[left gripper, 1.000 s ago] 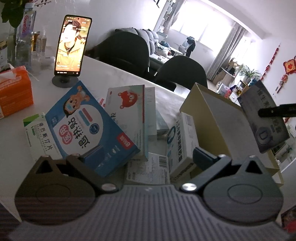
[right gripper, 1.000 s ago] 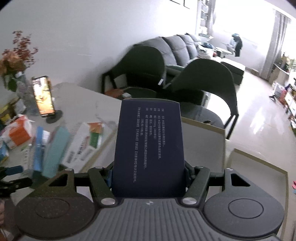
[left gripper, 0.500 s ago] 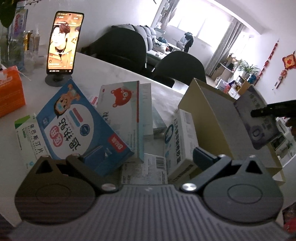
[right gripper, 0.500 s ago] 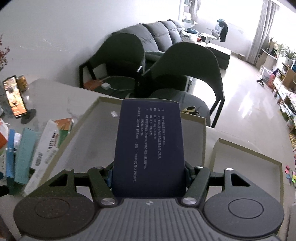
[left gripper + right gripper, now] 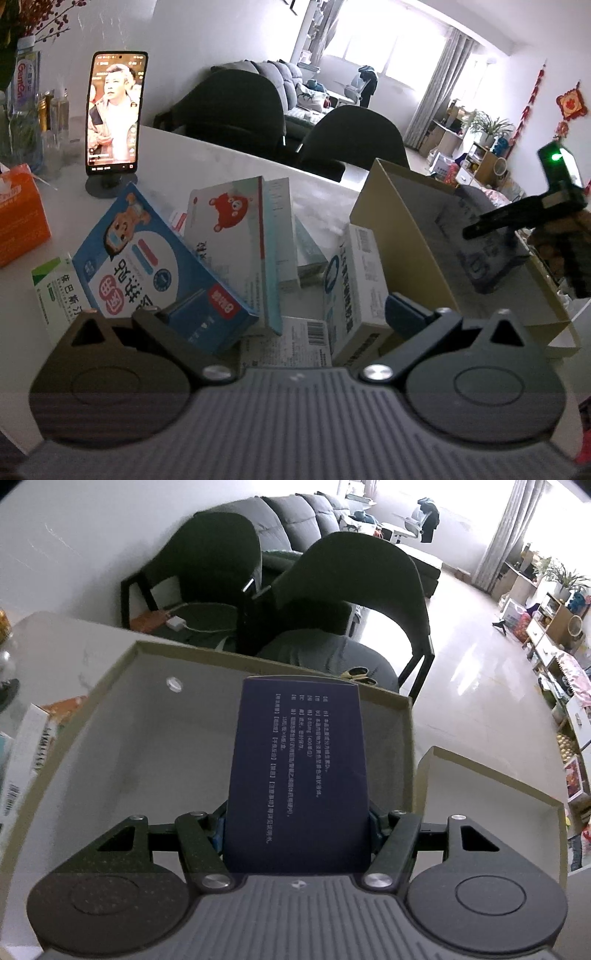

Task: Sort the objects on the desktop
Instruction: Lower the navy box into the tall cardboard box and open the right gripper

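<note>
Now that the right gripper (image 5: 295, 823) has come down from above the cluttered surface to hang inside the open cardboard box (image 5: 258, 661), the dark blue medicine carton (image 5: 297, 775) it carries stands over the box's bare floor rather than over the pile. Its jaws stand about half open and are clamped on the carton's two sides, which stays upright between them. I judge the carry nearly done: what remains is lowering and letting go. The box holds nothing else that shows; only a small round mark on its floor. A second, shallower cardboard tray (image 5: 491, 775) just right of the box also looks empty. Left of the box, the unsorted cartons wait, among them the blue bear-printed carton (image 5: 147, 266) and the white red-bear carton (image 5: 229, 236). The left gripper (image 5: 291, 310) hovers over them, jaws wide apart, gripping nothing.
</note>
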{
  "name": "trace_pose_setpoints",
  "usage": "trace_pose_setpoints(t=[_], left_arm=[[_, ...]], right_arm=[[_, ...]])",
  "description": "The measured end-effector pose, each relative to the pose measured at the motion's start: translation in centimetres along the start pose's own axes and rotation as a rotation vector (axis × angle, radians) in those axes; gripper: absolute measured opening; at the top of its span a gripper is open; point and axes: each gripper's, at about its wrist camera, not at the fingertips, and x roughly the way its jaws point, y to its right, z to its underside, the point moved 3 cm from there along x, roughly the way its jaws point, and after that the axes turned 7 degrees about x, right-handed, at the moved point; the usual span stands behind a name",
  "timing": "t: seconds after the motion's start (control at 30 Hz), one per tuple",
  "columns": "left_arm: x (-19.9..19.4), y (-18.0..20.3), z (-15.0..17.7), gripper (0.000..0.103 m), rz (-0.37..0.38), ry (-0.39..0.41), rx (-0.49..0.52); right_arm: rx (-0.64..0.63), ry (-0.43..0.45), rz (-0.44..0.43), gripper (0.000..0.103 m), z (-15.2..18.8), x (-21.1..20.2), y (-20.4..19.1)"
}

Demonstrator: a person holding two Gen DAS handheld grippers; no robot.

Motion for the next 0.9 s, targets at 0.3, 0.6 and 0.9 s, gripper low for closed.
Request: trace_pose_setpoints(t=[0.3,0.6,0.9], left_arm=[[0.2,-0.5,0.4,0.103,-0.020,-0.013,-0.007],[0.3,-0.6,0.7,0.103,-0.021,-0.020,-0.010],[0.4,-0.6,0.8,0.103,-0.017,-0.019,-0.016]], right_arm=[[-0.043,0.008,0.109,0.068,0.8,3.6,-1.0],[-0.112,0.052,0.153,0.069,1.2,4.6,-1.6],[-0.207,0.113,0.219,0.074,1.4,3.0,-1.7]])
